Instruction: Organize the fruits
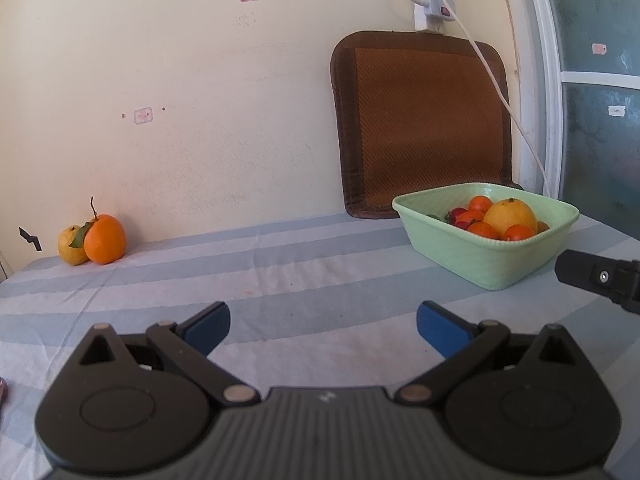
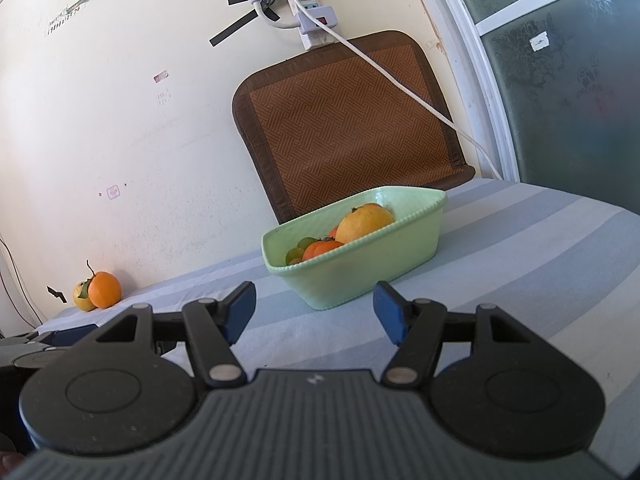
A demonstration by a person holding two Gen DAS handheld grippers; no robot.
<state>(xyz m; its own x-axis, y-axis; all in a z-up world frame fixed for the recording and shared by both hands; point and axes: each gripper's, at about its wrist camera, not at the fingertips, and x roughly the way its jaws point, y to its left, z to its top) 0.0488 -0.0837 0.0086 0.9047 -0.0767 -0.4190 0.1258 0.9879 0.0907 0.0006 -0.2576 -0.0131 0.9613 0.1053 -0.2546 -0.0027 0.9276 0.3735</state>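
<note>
Left wrist view first: the left hand-held gripper (image 1: pixel 323 328) hovers over the striped table (image 1: pixel 304 276), blue pads spread wide, nothing between them. Far left, against the cream wall, sits a smooth orange (image 1: pixel 105 239) with stem and leaf, touching a duller yellow fruit (image 1: pixel 71 250) behind it. Far right, the pale green bowl (image 1: pixel 486 268), glossy plastic with a beaded rim, already holds small oranges, a big yellow citrus and something red. Over on the right wrist view, the right hand-held gripper (image 2: pixel 314 312) is parted and empty too, bowl just ahead. My read: the stray pair lies well left, so the left gripper is nearer. Round fruit, no long axis to fuss over.
</note>
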